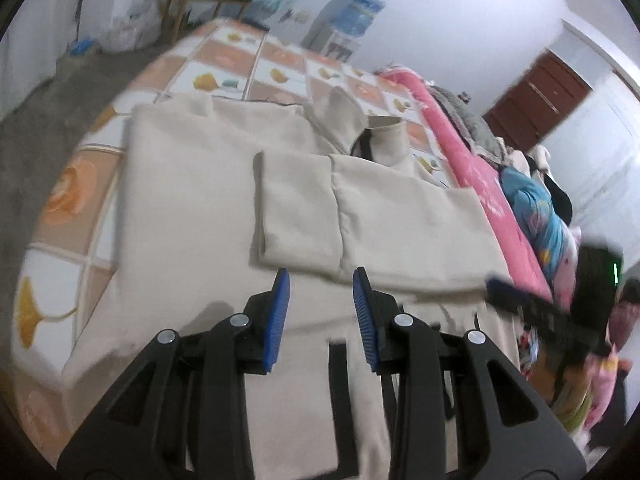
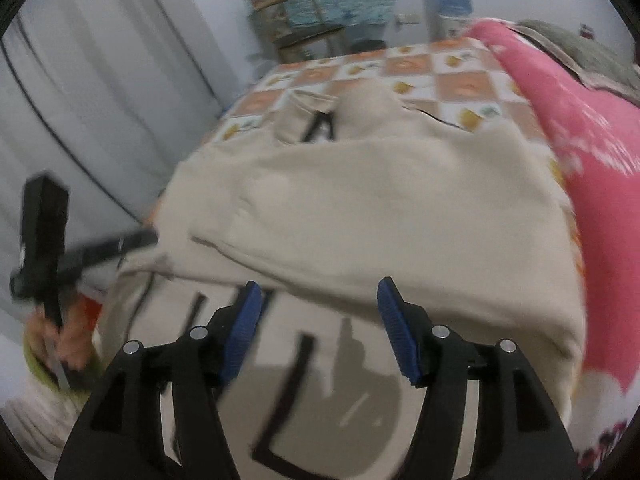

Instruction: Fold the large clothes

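A beige sweatshirt [image 1: 192,200] lies flat on the bed, with black lettering [image 2: 288,380] on the part nearest me. One sleeve [image 1: 296,216] is folded across the body and the collar [image 1: 386,136] stands up at the far end. My left gripper [image 1: 321,276] hovers over the near edge of that sleeve, open, with only cloth showing below the gap. My right gripper [image 2: 319,285] is open wider above a folded fabric edge [image 2: 320,268], nothing between its blue pads [image 2: 244,320]. Both views are motion-blurred.
A checked orange-and-white sheet [image 1: 224,64] covers the bed. A pink blanket [image 2: 580,140] and a heap of colourful clothes [image 1: 536,216] run along the right side. Grey floor [image 1: 24,120] lies left, a white curtain [image 2: 80,80] hangs there, and a brown door [image 1: 536,96] is far right.
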Tool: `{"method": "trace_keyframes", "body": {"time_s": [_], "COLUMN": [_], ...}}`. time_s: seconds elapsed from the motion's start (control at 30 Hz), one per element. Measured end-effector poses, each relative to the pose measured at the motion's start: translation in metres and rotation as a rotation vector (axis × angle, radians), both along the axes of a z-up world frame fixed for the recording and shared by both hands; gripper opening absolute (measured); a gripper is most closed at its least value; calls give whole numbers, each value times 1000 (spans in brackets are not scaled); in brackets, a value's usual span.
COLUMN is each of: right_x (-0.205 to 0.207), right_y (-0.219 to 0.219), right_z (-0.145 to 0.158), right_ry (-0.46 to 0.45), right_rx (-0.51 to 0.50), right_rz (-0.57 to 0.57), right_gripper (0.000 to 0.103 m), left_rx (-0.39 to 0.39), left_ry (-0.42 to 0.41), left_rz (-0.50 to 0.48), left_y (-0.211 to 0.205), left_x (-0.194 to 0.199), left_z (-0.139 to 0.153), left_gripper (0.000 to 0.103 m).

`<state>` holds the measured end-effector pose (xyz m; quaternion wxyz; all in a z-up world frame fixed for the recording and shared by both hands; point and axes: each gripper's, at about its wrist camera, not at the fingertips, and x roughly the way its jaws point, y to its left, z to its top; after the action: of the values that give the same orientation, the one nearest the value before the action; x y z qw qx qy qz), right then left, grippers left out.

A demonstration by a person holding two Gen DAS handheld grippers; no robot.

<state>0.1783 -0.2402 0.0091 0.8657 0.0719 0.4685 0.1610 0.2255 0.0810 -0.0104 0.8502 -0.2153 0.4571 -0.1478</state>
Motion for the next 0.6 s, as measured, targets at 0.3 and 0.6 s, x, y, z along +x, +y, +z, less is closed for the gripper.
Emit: {"method": "trace_keyframes", "body": {"time_s": [0.3, 0.6], "right_x": [-29, -32], "right_y": [-32, -55], "right_z": [-28, -41], "right_ry": [-26, -25], "right_rx": [21, 106], "right_rz": [-85, -142], "right_gripper": [59, 59], "left_rx": [82, 387], "left_ry": [148, 16], "left_rz": [77, 5], "left_y": [-10, -51], "left_x": [84, 70], "left_z": [-36, -22], "left_gripper": [31, 8]}}
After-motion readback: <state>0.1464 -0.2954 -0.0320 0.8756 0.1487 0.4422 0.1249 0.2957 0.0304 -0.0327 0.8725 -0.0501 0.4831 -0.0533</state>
